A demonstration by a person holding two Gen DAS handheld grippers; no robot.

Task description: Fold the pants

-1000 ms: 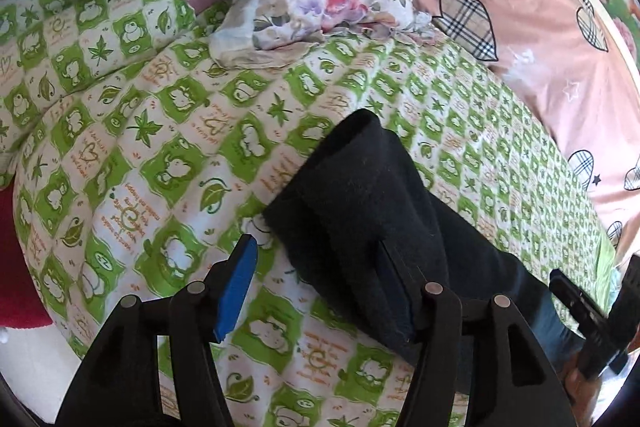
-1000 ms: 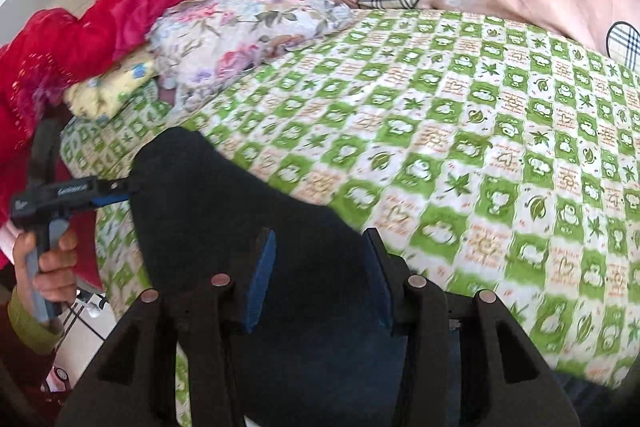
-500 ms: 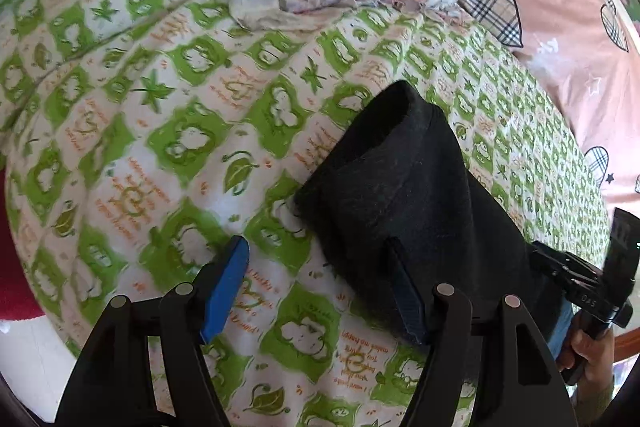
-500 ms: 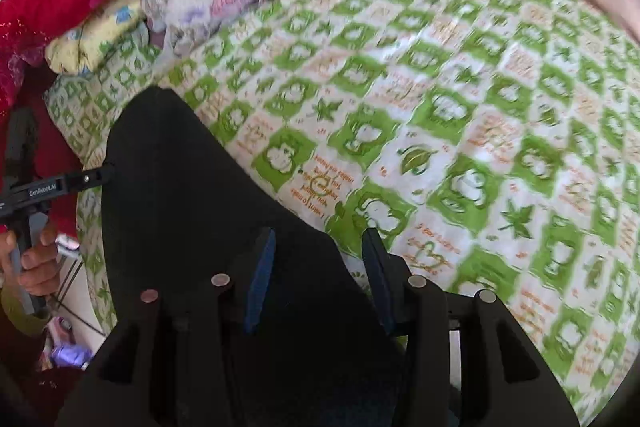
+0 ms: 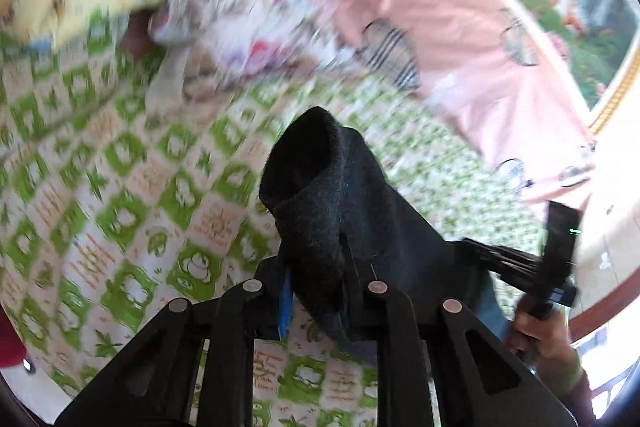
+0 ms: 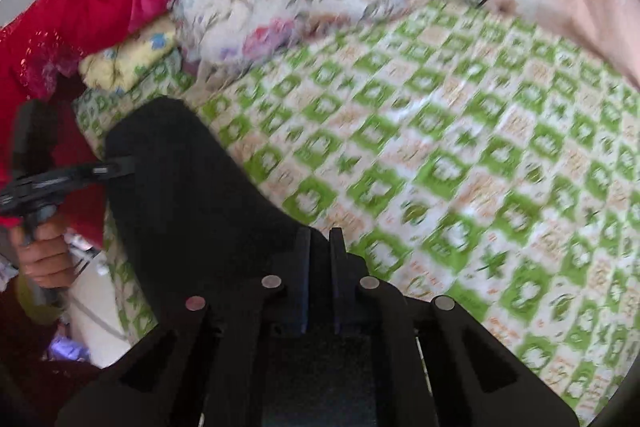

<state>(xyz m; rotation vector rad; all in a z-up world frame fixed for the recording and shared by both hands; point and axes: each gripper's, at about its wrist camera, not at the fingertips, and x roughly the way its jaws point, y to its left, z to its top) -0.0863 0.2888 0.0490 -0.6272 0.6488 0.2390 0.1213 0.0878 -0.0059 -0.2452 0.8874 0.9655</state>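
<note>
Black pants (image 5: 332,195) lie on a green-and-white patterned bedsheet (image 5: 132,187). In the left wrist view one end is lifted into a raised, rolled hump. My left gripper (image 5: 316,279) is closing, with that fabric pinched between its pads. In the right wrist view the pants (image 6: 180,187) stretch away to the left. My right gripper (image 6: 320,239) is closing, its jaws nearly together on the near edge of the black fabric. Each view shows the other gripper at the far end: the right gripper (image 5: 476,253) and the left gripper (image 6: 120,167), held by a hand (image 6: 44,255).
A floral bundle (image 6: 280,7), a yellow pillow (image 6: 124,59) and a red blanket (image 6: 100,7) pile up at the far side of the bed. A pink quilt (image 5: 460,27) with plaid hearts covers the right part. The bed's edge drops to the floor (image 6: 92,307) at left.
Both grippers went from open to closed on the pants. The left one rose and lifted the fabric end off the sheet. Both views are now motion-blurred.
</note>
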